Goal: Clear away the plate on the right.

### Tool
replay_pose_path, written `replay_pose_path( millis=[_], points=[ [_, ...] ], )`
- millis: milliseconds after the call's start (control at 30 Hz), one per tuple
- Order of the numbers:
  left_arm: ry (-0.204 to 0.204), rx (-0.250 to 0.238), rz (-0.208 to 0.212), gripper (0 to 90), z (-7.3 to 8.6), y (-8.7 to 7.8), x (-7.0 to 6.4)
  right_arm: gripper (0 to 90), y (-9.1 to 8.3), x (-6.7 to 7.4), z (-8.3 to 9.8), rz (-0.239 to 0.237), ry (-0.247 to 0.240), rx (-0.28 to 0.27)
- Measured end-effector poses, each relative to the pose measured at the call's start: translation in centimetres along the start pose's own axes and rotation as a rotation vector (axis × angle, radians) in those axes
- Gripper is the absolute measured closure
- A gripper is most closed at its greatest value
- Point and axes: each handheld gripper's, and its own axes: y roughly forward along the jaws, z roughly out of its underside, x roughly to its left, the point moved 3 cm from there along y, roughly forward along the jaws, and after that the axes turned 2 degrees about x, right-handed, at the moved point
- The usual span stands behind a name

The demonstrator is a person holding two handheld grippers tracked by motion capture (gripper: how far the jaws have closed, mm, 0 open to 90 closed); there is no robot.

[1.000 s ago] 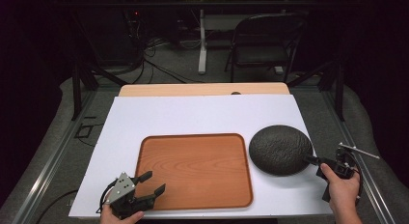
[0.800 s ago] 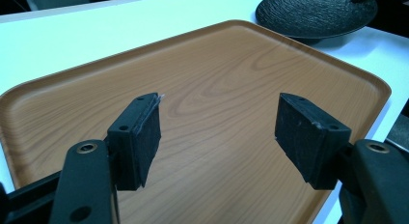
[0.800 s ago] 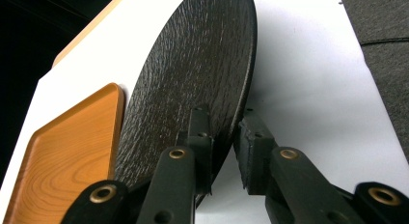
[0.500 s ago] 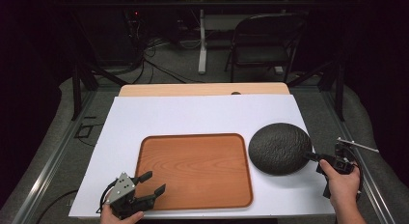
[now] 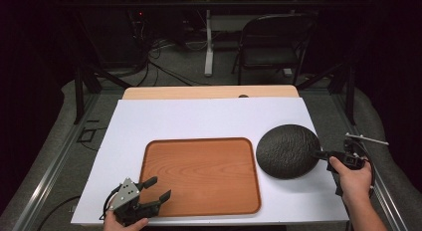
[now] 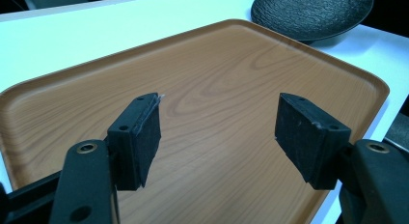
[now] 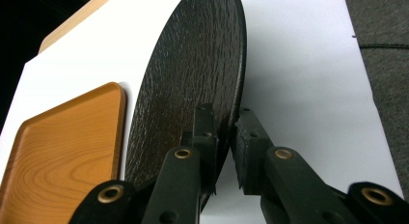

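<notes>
At the white table's right edge, the right gripper point(image 5: 318, 154) is pinching the rim of a dark textured plate point(image 5: 287, 150), its jaws having just been closing on it. Beside the plate, the left gripper point(image 5: 157, 187) is waiting wide open and empty over a wooden tray point(image 5: 199, 171), the likely destination.

My left hand point(image 5: 121, 222) was cut off by the high view's bottom edge, the plate's point(image 7: 193, 84) near rim was hidden behind my right tool's point(image 7: 225, 151) pads, the tray's point(image 6: 202, 89) near corners ran out of the left tool's point(image 6: 219, 137) view, the plate's underside was unseen.
</notes>
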Motion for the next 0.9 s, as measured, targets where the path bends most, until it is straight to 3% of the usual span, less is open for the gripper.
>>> replay_pose_path(
  millis=[367, 400, 667, 900],
  points=[
    [0.01, 0.006, 0.004, 32.8, 0.0, 0.0, 0.0, 82.3, 0.4, -0.3, -1.4, -0.014, 0.027, 0.047],
    [0.004, 0.006, 0.004, 32.8, 0.0, 0.0, 0.0, 82.6, 0.6, -0.3, -1.8, -0.022, 0.048, 0.059],
    [0.001, 0.009, 0.005, 32.8, 0.0, 0.1, 0.0, 84.3, 1.1, -0.7, -3.4, -0.035, 0.075, 0.121],
    [0.001, 0.011, 0.008, 32.8, 0.1, 0.1, 0.0, 85.9, 1.5, -0.8, -4.2, -0.049, 0.116, 0.144]
  ],
)
